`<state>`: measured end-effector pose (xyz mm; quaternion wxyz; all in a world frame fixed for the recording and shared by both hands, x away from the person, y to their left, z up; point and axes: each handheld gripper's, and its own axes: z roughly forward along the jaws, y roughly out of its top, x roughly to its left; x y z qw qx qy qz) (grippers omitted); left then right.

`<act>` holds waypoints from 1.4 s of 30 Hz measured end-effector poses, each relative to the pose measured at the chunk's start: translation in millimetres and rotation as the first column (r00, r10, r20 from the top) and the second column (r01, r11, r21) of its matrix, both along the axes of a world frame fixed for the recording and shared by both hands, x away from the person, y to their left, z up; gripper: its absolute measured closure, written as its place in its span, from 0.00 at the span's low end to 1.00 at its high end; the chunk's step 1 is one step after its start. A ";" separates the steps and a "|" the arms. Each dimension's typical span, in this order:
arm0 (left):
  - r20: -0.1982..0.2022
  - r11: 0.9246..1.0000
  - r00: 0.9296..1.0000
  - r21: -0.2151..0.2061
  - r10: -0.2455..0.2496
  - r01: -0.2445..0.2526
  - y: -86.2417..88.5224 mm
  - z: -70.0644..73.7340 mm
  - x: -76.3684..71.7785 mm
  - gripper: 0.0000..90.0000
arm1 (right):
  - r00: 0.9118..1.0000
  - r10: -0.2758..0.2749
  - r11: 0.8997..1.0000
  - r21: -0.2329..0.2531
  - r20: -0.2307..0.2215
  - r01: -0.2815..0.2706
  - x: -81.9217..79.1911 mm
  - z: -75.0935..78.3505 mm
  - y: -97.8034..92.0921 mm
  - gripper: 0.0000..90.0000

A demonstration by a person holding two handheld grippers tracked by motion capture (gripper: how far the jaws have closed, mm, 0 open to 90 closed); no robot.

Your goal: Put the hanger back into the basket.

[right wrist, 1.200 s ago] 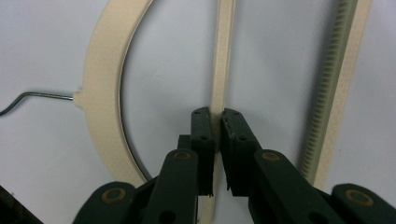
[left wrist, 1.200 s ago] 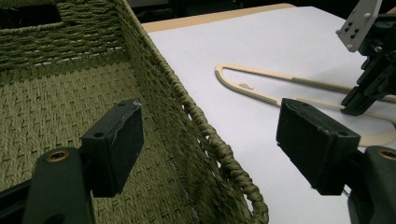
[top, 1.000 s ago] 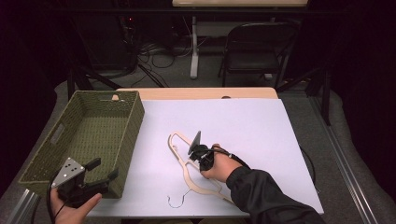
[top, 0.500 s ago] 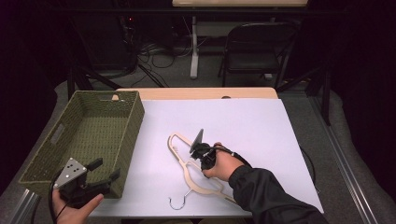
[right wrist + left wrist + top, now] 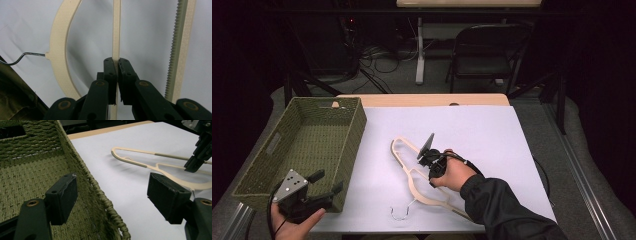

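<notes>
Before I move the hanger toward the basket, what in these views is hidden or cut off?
- High view: the far end of the cream wooden clothes hanger lies under the dark sleeve.
- Right gripper view: the closed right hand-held gripper covers the hanger's thin bar at the grip; the wire hook runs off the left edge.
- Left gripper view: the green woven basket is cropped at left, so its full interior is unseen.
</notes>
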<state>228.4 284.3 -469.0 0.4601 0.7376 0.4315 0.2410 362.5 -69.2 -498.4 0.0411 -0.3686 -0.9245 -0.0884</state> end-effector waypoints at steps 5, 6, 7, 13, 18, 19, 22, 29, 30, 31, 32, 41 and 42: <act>-0.001 1.000 1.000 0.005 -0.021 0.021 -4.3 0.1 0.7 0.29 | 1.000 0.002 1.000 0.011 -0.011 -0.002 2.4 4.7 -4.2 0.96; -0.003 1.000 1.000 0.007 -0.022 0.022 -5.2 0.0 0.7 0.29 | 1.000 -0.011 0.999 0.035 -0.014 0.012 2.3 4.5 -4.9 0.96; -0.003 1.000 1.000 0.010 -0.025 0.026 -5.7 -0.2 0.9 0.30 | 1.000 -0.004 0.999 0.039 0.002 0.004 2.6 5.0 -5.8 0.96; -0.001 0.999 0.999 0.008 -0.041 0.042 -10.3 -0.5 1.5 0.31 | 1.000 -0.019 0.996 0.085 -0.004 0.019 2.6 10.7 -8.4 0.96; -0.003 0.998 0.998 0.010 -0.056 0.056 -14.6 -0.1 3.4 0.32 | 0.999 -0.026 0.995 0.092 -0.021 0.028 5.0 17.5 -11.2 0.96; -0.003 0.998 0.998 0.008 -0.059 0.059 -15.6 -0.2 3.9 0.33 | 0.999 -0.034 0.995 0.097 -0.024 0.037 5.2 18.9 -11.8 0.96; -0.008 0.998 0.998 0.005 -0.070 0.070 -18.9 0.0 5.3 0.34 | 0.997 -0.068 0.987 0.150 0.033 0.063 5.4 20.0 -13.4 0.96; -0.004 0.995 0.995 -0.006 -0.097 0.097 -29.2 -0.8 9.9 0.35 | 0.995 -0.093 0.978 0.191 0.040 0.084 11.7 38.7 -17.7 0.96; -0.002 0.995 0.995 -0.009 -0.097 0.097 -30.6 -1.4 11.0 0.35 | 0.990 -0.119 0.965 0.244 0.072 0.098 11.4 36.4 -17.2 0.96; -0.003 0.995 0.995 -0.012 -0.101 0.101 -32.1 -1.7 12.1 0.35 | 0.991 -0.122 0.965 0.243 0.063 0.103 12.4 38.8 -17.8 0.96; -0.005 0.994 0.994 -0.011 -0.105 0.105 -33.4 -1.5 13.0 0.36 | 0.991 -0.116 0.963 0.254 0.067 0.096 13.8 39.3 -18.3 0.96; -0.006 0.991 0.991 -0.028 -0.133 0.133 -46.9 -4.6 17.1 0.37 | 0.988 -0.132 0.944 0.315 0.084 0.099 18.0 42.4 -17.5 0.96; -0.006 0.991 0.991 -0.028 -0.132 0.132 -47.6 -4.9 16.9 0.37 | 0.986 -0.141 0.938 0.330 0.091 0.104 18.0 41.8 -17.2 0.96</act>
